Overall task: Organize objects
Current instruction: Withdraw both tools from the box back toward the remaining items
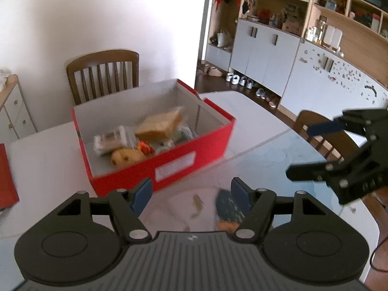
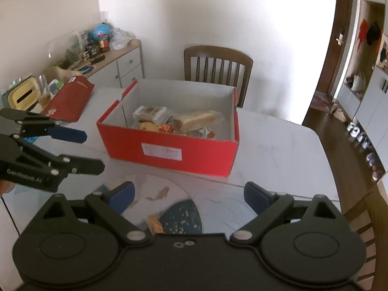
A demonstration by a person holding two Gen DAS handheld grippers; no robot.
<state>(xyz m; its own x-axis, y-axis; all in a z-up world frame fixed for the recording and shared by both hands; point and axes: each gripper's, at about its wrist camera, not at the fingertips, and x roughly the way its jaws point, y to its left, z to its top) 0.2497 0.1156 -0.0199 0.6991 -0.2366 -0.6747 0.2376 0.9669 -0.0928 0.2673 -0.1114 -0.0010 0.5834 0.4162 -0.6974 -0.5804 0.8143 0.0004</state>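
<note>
I see the white surface (image 2: pixel 278 145) filling most of both views, with a wooden chair (image 2: pixel 218 65) at its far edge against the wall. On it, toward the far side, stands the red box (image 2: pixel 169 150), open at the top with a white inside and a white label on its near wall. Its red lid (image 2: pixel 72 99) lies apart, on the left of the surface, near a sideboard.

Inside the box I make out a wrapped slab of bread or sandwich (image 2: pixel 196 118) on the right, a clear packet with something pale in it (image 2: pixel 150 112) on the left, a yellowish round thing (image 2: pixel 148 126) nearer me, and a small orange item (image 2: pixel 166 128) just beside it. The rest is too blurred to name.

Close in front of me, on the near part of the surface, lies a round mat (image 2: pixel 179 215) with a dark blue speckled patch.

My left gripper (image 1: pixel 190 195) hangs over that mat with its blue pads moderately apart and nothing between them. My right gripper (image 2: pixel 189 195) stands wide, also empty, above the same near area.
</note>
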